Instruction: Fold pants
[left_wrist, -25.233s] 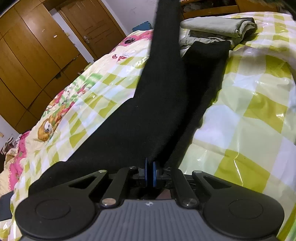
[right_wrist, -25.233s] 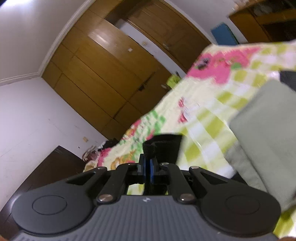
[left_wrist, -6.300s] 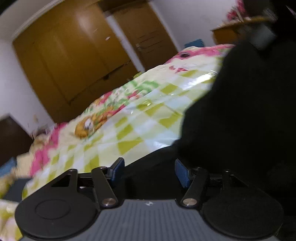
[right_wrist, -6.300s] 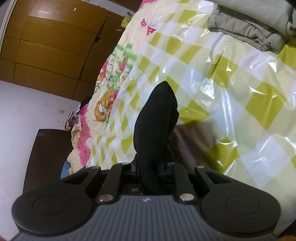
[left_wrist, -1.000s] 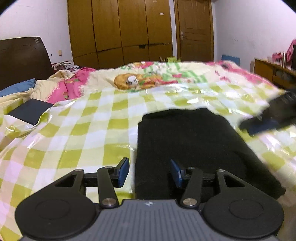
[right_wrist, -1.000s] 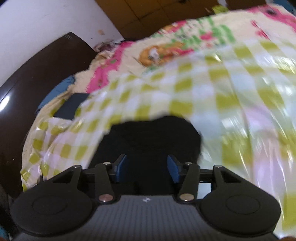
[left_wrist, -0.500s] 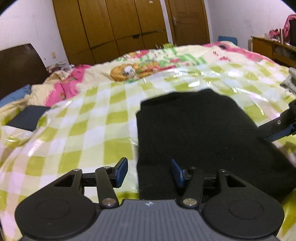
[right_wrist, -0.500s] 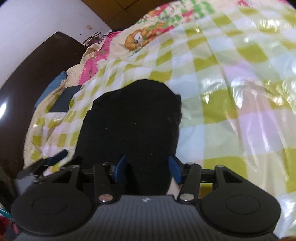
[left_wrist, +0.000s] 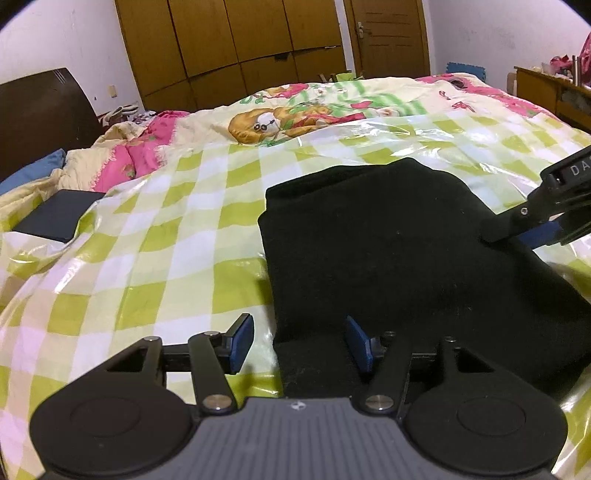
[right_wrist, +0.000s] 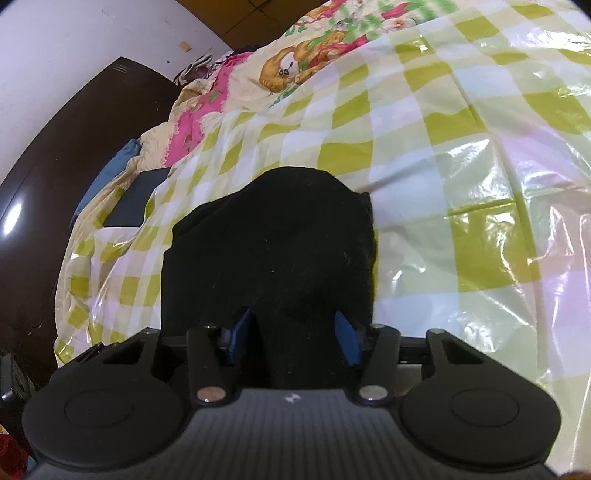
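The black pants (left_wrist: 388, 251) lie folded into a thick pad on the green-checked plastic sheet (left_wrist: 166, 240) over the bed. My left gripper (left_wrist: 300, 349) hovers at the pad's near left corner with its jaws opening. Its right pad sits over the cloth and its left pad over the sheet, and neither presses. In the right wrist view the pants (right_wrist: 273, 251) bulge up between the blue pads of my right gripper (right_wrist: 293, 338), which stands open around them. From the left wrist view the right gripper (left_wrist: 528, 232) rests a finger on the pad's right edge.
A dark flat slab (left_wrist: 55, 218) lies on the sheet at the left, beside a blue pillow (left_wrist: 33, 171) and a dark headboard (left_wrist: 37, 110). A cartoon-print quilt (left_wrist: 277, 122) covers the far bed. Wardrobe doors (left_wrist: 240, 48) stand behind, a wooden dresser (left_wrist: 554, 88) at the right.
My left jaws have spread a little wider. The right gripper has sunk closer onto the pants, whose folded pad now fills more of its view.
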